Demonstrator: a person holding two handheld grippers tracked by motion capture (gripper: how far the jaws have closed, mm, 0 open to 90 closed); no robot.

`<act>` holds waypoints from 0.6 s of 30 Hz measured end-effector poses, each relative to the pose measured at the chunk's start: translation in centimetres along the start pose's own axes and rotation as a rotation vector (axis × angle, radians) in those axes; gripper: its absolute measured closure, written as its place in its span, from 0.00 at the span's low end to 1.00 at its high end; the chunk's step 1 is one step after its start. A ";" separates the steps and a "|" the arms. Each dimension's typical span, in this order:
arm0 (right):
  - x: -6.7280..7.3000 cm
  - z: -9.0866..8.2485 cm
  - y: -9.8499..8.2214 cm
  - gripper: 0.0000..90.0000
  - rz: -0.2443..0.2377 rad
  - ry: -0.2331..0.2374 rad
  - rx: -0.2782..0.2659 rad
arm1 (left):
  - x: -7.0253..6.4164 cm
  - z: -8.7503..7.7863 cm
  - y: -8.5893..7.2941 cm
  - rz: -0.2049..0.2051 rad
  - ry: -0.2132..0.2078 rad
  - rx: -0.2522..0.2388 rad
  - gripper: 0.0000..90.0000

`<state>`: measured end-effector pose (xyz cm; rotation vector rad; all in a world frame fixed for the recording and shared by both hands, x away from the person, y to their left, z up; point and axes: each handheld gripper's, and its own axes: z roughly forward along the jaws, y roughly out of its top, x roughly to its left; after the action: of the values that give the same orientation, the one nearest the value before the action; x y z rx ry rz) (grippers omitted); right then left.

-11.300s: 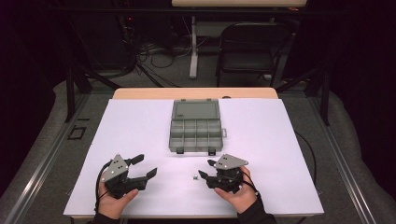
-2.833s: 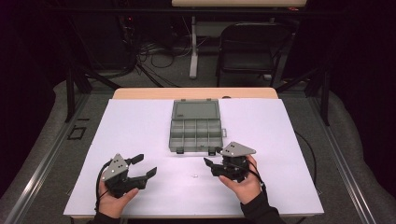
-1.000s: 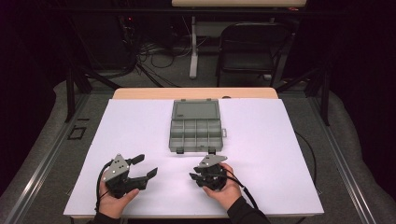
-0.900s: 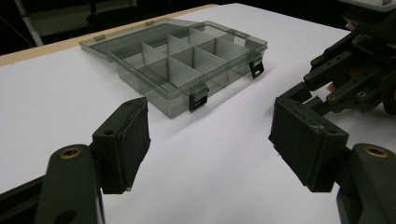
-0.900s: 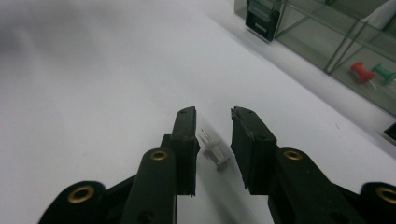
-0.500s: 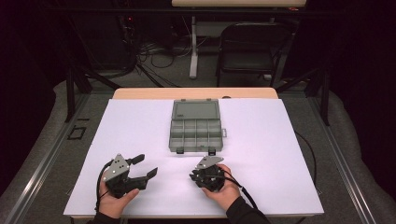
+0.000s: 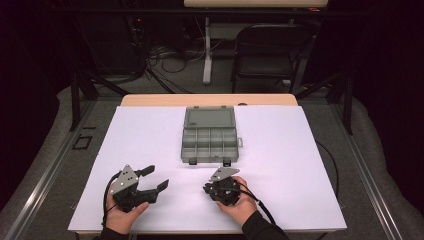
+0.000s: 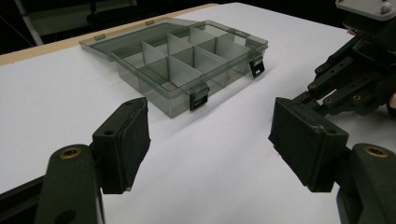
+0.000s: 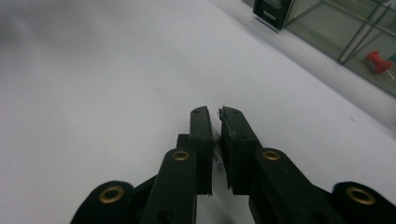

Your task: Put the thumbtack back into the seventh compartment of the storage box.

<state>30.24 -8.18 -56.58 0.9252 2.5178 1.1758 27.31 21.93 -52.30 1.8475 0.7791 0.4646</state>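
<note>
Clear grey compartment box (image 7: 209, 135), lid open flat toward 12 o'clock, bench centre; red pushpin (image 9: 378, 61) in one compartment.

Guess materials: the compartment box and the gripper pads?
Compartment box: looks like smoky see-through hard plastic, glossy; dividers show through the walls, latches opaque black. Left gripper pads: seemingly matte black rubber or foam, with a grainy face and worn edges.

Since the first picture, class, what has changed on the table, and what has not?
The right gripper moved left along the near side of the table and closed; its jaws now pinch a small clear piece, too small to identify. A small item that lay beside this gripper at first is gone from that spot. The left gripper stayed open and put; the open box did not move.
</note>
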 end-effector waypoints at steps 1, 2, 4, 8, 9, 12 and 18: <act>0.0 0.0 0.0 0.93 0.001 0.000 0.000 | 0.0 0.0 0.0 0.000 0.001 0.000 0.31; 0.0 0.0 0.0 0.93 0.001 0.000 0.001 | 0.0 0.0 0.0 0.000 0.001 -0.001 0.31; 0.0 0.0 0.0 0.93 0.007 0.001 0.001 | 0.0 0.0 0.0 -0.001 -0.001 0.000 0.31; -0.1 -0.1 0.1 0.93 0.012 0.009 0.000 | 0.0 0.0 0.0 0.000 -0.001 0.000 0.31; 0.0 -0.1 0.1 0.93 0.016 0.012 -0.001 | 0.0 0.0 0.0 0.000 -0.001 -0.001 0.31; -0.1 -0.3 0.2 0.93 0.022 0.020 -0.012 | 0.0 0.0 0.0 -0.001 0.000 -0.001 0.31; 0.0 -1.0 0.5 0.93 0.036 0.035 -0.033 | 0.1 0.0 0.0 0.000 0.008 0.000 0.31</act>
<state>30.06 -8.57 -55.59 0.9538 2.5107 1.2505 27.33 22.00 -52.28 1.8462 0.7842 0.4719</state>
